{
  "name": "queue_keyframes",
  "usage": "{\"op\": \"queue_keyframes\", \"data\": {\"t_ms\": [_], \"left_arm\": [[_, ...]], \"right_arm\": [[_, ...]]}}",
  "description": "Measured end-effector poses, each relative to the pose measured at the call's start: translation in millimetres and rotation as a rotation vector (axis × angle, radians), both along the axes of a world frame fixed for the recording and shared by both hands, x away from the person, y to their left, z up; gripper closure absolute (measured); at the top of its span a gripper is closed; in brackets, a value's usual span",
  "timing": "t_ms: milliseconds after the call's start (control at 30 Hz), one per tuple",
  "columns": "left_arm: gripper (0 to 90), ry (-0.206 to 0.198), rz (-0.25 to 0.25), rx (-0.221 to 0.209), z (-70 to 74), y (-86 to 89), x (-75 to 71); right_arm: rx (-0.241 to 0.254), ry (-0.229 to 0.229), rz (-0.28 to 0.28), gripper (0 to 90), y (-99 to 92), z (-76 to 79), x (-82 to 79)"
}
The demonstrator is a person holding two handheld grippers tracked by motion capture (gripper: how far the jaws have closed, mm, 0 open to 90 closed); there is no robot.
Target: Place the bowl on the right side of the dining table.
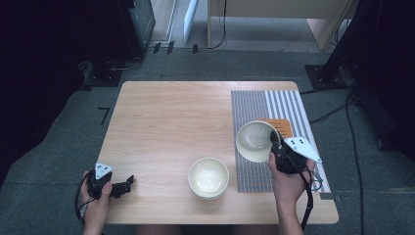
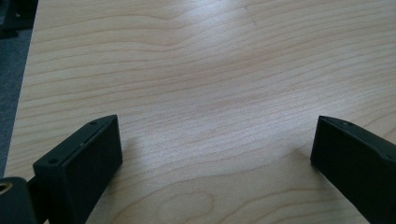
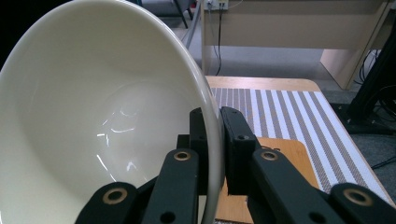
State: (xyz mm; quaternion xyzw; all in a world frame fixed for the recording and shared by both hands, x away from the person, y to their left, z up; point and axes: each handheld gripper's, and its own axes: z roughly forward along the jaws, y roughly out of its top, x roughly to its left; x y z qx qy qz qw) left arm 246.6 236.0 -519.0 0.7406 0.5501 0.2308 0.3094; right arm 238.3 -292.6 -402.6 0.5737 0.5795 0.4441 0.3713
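right hand-held gripper [image 3: 214,126] pinches glossy cream bowl [image 3: 93,121] rim, tilted.

Lab: cables [image 1: 337,111] on grey carpet [image 1: 58,142], stands [image 1: 325,73].

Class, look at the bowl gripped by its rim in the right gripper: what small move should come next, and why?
Probably carry the held bowl leftward toward the second bowl on the bare table and level it there, perhaps to stack. The right gripper is shut on its rim, holding it tilted above the striped mat, while the left gripper rests open over bare wood.
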Motion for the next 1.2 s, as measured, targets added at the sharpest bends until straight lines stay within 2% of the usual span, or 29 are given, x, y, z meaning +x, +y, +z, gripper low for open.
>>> {"op": "queue_keyframes", "data": {"t_ms": [267,967,1200], "left_arm": [[1.7,0.0,0.0,0.0,0.0,0.0,0.0],[1.7,0.0,0.0,-0.001,0.0,0.0,0.0],[1.7,0.0,0.0,0.0,0.0,0.1,0.0]], "right_arm": [[0.012,0.012,-0.019,84.8,-6.3,-2.3,7.4],[0.091,0.062,-0.051,84.8,-20.2,-9.1,18.2],[0.143,0.095,-0.065,84.8,-27.1,-14.1,23.5]]}}
